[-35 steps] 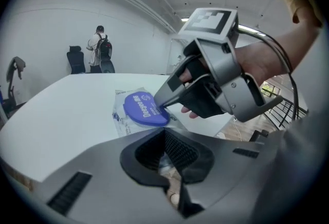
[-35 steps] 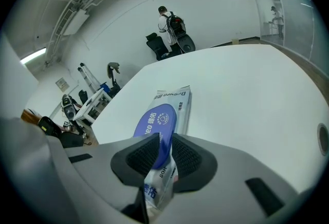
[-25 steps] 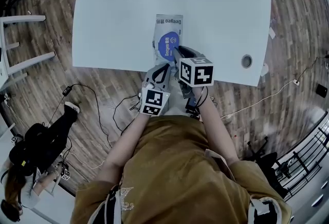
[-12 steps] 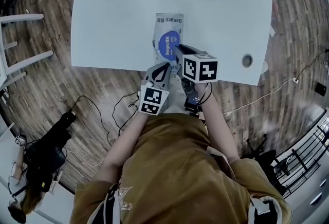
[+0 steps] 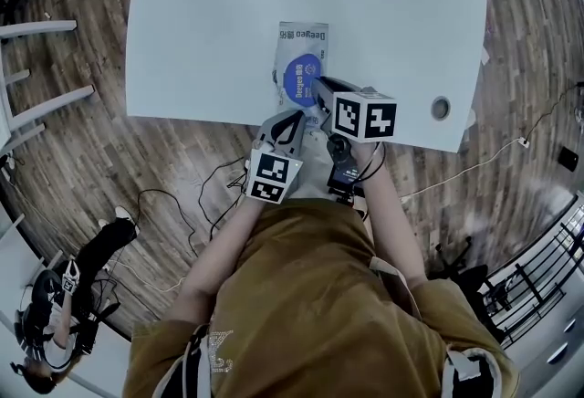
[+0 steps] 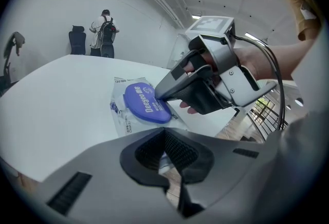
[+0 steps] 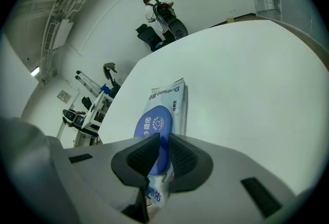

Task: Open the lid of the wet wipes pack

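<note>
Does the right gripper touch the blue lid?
Touching. The left gripper view shows the right gripper tips on the blue lid rim; its own view shows the lid between its fingers.

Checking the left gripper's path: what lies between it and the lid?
Left gripper view: only the near end of the pack, which the left gripper pinches; the right gripper grips the lid.

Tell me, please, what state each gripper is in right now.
Left gripper: closed on the near end of the pack.
Right gripper: closed on the blue lid.
</note>
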Motion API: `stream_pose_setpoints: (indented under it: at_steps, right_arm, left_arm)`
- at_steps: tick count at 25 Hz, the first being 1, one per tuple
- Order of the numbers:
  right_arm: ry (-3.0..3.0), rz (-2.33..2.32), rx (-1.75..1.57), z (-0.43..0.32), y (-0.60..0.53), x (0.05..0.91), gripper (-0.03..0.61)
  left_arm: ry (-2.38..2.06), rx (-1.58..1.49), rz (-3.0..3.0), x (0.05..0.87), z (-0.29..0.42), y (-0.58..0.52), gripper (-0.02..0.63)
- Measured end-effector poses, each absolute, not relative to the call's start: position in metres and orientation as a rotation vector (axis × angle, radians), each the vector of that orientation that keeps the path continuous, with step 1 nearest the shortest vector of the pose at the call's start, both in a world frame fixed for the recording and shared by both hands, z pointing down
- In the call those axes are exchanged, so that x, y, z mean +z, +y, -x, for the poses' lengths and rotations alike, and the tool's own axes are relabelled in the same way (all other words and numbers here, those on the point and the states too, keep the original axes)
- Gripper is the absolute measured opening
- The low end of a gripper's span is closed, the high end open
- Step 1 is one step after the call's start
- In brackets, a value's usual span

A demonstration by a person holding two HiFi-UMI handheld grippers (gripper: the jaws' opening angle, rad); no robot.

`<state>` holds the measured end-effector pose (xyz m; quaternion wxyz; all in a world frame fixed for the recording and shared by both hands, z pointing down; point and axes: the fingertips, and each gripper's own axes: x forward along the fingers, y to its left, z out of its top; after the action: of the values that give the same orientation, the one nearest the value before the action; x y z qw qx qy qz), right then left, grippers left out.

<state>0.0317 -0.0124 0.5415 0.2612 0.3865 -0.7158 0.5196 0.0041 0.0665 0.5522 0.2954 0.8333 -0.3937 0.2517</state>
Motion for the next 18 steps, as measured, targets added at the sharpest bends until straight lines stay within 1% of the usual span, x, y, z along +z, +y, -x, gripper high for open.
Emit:
stream_pose_setpoints:
  at_steps: [18]
  right_arm:
    - [-1.943,-0.924,1.383,-0.030,-0.015,0.526,0.023]
  left_arm:
    - [-0.954,0.677,-2.150,0.555,-0.010,0.065,0.002]
